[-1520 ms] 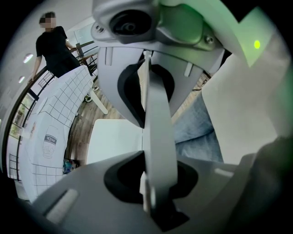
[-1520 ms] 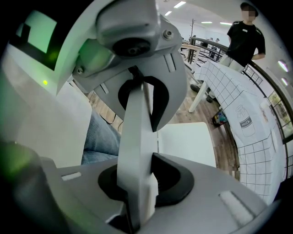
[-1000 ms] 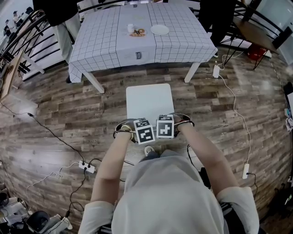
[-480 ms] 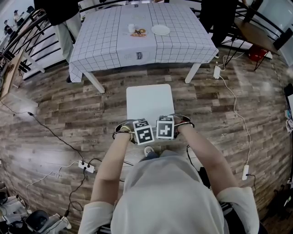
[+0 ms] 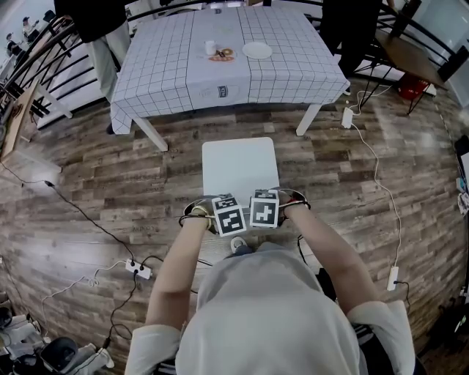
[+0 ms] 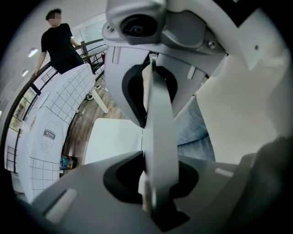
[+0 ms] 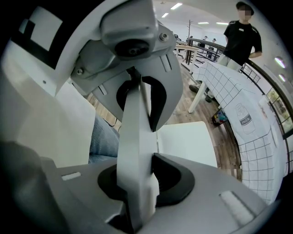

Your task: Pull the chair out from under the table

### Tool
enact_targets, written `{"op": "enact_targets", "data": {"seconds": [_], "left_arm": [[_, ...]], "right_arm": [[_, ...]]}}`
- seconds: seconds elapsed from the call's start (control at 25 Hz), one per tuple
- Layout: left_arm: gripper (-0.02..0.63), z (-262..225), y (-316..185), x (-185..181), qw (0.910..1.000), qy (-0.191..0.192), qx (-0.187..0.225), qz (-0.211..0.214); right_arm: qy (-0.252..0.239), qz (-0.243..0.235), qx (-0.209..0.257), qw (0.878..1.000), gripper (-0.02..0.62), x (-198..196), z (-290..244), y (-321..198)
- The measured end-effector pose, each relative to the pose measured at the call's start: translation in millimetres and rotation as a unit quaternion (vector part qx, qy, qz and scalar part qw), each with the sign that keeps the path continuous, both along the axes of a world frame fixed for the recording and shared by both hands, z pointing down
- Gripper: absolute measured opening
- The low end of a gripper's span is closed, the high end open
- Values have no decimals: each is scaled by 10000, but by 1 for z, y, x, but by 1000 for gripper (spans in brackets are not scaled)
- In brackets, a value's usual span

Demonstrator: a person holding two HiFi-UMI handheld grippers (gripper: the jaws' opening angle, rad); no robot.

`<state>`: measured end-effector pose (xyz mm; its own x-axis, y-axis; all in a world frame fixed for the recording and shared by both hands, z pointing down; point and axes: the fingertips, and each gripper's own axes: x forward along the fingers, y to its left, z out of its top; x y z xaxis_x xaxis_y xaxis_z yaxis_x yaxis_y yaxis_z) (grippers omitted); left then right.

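Note:
The white chair's seat (image 5: pixel 240 167) stands out on the floor in front of the table (image 5: pixel 293 69), a gap of bare boards between them. Both grippers point steeply down at the chair's backrest, side by side just ahead of my body. My left gripper (image 5: pixel 229 214) has the thin pale backrest (image 6: pixel 158 114) running between its jaws, with the seat (image 6: pixel 114 137) below. My right gripper (image 5: pixel 264 208) holds the same backrest (image 7: pixel 135 137) to the right, above the seat (image 7: pixel 185 141). Both pairs of jaws are easing open a little while still touching the backrest.
The table carries a checked cloth, a plate (image 5: pixel 257 50) and a cup (image 5: pixel 210 47). People stand behind it at the far left (image 5: pixel 88 18) and far right. Power strips (image 5: pixel 138 267) (image 5: pixel 346 115) and cables lie on the wooden floor on both sides.

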<state>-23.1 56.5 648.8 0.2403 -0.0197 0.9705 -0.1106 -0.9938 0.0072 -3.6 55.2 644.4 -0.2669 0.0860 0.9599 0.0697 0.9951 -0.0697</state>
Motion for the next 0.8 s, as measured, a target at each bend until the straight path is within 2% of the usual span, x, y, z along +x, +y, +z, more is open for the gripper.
{"op": "enact_targets", "data": {"seconds": [0.32,0.8], "left_arm": [[93,-4,-2,0,9995,-67,281,96],[100,-39,0,-9,9990,90,446,-18]], "right_arm": [[-57,49,155,9999,86,2,-4,-2],[-287,155,431,9985,86,6,-36,-2]]}}
